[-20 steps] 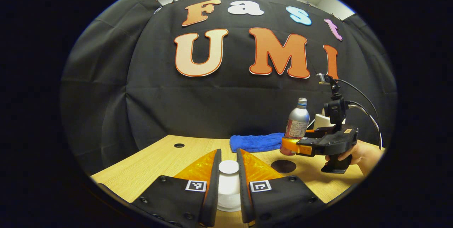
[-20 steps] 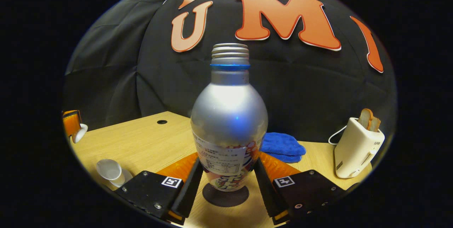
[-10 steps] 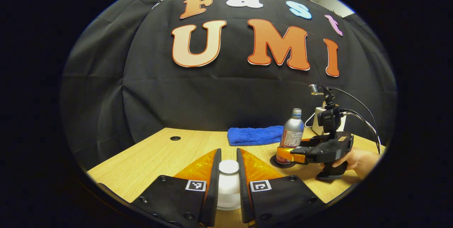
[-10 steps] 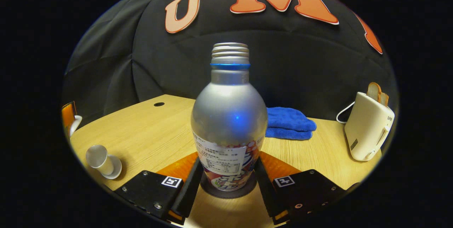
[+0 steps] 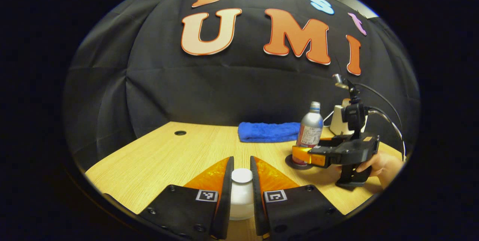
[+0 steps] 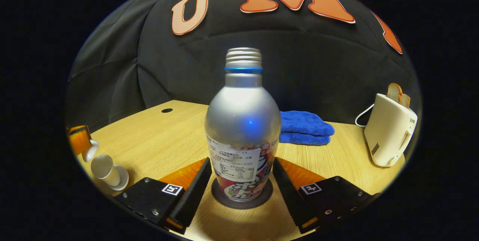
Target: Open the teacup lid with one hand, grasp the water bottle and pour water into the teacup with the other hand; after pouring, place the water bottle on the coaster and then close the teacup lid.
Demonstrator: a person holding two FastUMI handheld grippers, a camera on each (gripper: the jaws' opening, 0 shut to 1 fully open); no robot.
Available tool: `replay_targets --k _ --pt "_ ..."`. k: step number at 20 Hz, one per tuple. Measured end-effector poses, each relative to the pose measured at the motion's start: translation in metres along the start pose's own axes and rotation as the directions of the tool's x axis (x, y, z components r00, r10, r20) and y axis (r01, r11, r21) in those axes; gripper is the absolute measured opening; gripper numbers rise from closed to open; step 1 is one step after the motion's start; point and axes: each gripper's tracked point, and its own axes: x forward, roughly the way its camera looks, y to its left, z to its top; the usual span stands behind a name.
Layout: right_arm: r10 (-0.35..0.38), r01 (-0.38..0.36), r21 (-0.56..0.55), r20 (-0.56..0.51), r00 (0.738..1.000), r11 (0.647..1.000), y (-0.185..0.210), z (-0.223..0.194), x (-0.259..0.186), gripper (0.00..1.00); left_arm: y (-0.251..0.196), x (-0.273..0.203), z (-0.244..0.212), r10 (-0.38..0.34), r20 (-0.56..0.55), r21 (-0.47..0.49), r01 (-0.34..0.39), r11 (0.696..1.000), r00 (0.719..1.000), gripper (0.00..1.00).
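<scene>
The silver water bottle stands upright on the dark round coaster. My right gripper is open, with a finger on either side of the bottle's lower body and a small gap at each. The white teacup sits uncovered on its saucer at the far left of the right gripper view. My left gripper is shut on the knob of the white teacup lid, held above the table. The left gripper view has the bottle, the coaster and the right gripper at the right, with a hand behind.
A folded blue towel lies at the back of the wooden table. A cream toaster holding a slice of bread stands at the right, its cord trailing behind. A small round hole marks the table's far left.
The bottle came down onto the coaster and the right fingers parted off it. The left gripper keeps its hold on the lid.
</scene>
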Motion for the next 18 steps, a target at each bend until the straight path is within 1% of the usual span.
replay_targets --k 1,2,7,8,9,10,15,18 --pt "-0.008 0.008 -0.007 0.01 1.0 1.0 -0.002 0.003 -0.003 0.98 0.001 0.003 -0.007 0.003 -0.009 0.0 -0.003 1.0 1.0 0.28" --pt "-0.014 0.014 -0.015 0.016 1.0 1.0 -0.004 0.005 -0.006 0.99 0.002 0.005 -0.01 0.002 -0.008 -0.005 -0.002 1.0 1.0 0.31" --pt "-0.033 0.034 -0.029 0.047 0.998 0.999 -0.009 0.012 -0.026 0.98 0.004 0.003 -0.021 0.007 -0.038 0.004 -0.007 1.0 0.999 0.31" --pt "-0.033 0.034 -0.025 0.052 0.998 0.999 -0.009 0.014 -0.031 0.98 0.004 0.004 -0.026 0.006 -0.046 0.0 -0.006 1.0 0.999 0.31" --pt "-0.036 0.037 -0.022 0.057 0.998 0.999 -0.01 0.015 -0.037 0.98 0.003 0.005 -0.03 0.005 -0.061 -0.001 -0.005 1.0 0.998 0.28" --pt "-0.038 0.039 -0.022 0.066 0.997 0.999 -0.011 0.017 -0.043 0.98 0.003 0.008 -0.031 0.003 -0.059 -0.001 -0.003 1.0 0.998 0.31" --pt "-0.066 0.069 -0.019 0.134 0.989 0.997 -0.018 0.036 -0.074 0.98 0.001 0.008 -0.033 -0.005 -0.062 0.019 0.006 1.0 0.998 0.31" --pt "-0.082 0.085 -0.009 0.162 0.983 0.996 -0.022 0.039 -0.092 0.98 0.0 0.002 -0.035 0.004 -0.06 0.054 -0.001 0.999 0.998 0.34"
